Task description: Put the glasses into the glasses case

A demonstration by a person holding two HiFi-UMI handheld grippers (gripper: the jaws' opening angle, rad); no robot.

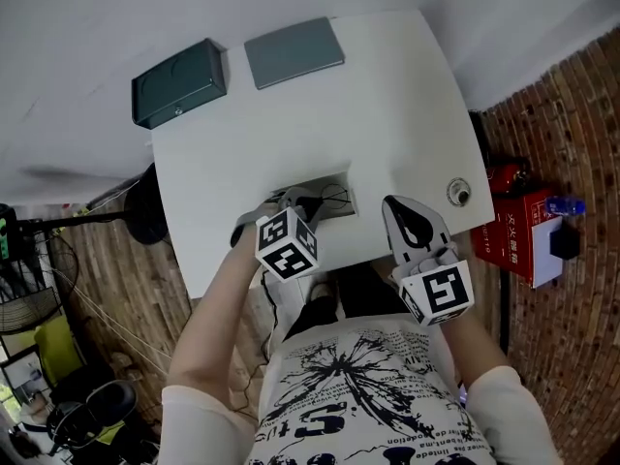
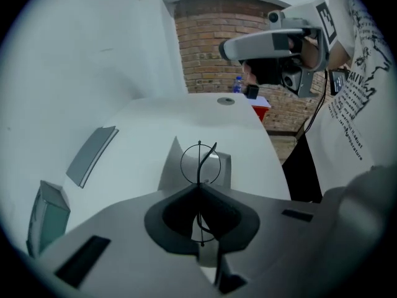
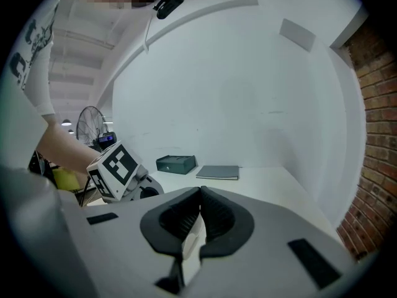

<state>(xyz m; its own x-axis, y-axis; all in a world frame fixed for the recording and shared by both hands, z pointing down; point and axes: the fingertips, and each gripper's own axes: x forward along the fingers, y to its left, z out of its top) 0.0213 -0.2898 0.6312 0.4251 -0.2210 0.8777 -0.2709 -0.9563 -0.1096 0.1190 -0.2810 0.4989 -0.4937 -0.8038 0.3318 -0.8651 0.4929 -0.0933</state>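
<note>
The glasses (image 2: 200, 164) are thin black wire frames with round lenses. My left gripper (image 2: 200, 188) is shut on them and holds them just above a light grey mat (image 2: 223, 169) near the table's front edge. In the head view that gripper (image 1: 295, 204) points steeply down at the mat (image 1: 334, 184), and the glasses (image 1: 327, 200) show as faint wires. The dark green glasses case (image 1: 179, 83) sits closed at the table's far left corner. My right gripper (image 1: 393, 206) hovers at the front right, shut and with nothing in it; its jaws (image 3: 200, 192) face the case (image 3: 176, 164).
A flat grey rectangle (image 1: 294, 52) lies beside the case at the back of the white table (image 1: 387, 105). A small round metal fitting (image 1: 458, 192) sits near the right edge. Off the table stand a red box (image 1: 518, 231), a brick floor and a fan (image 3: 91, 124).
</note>
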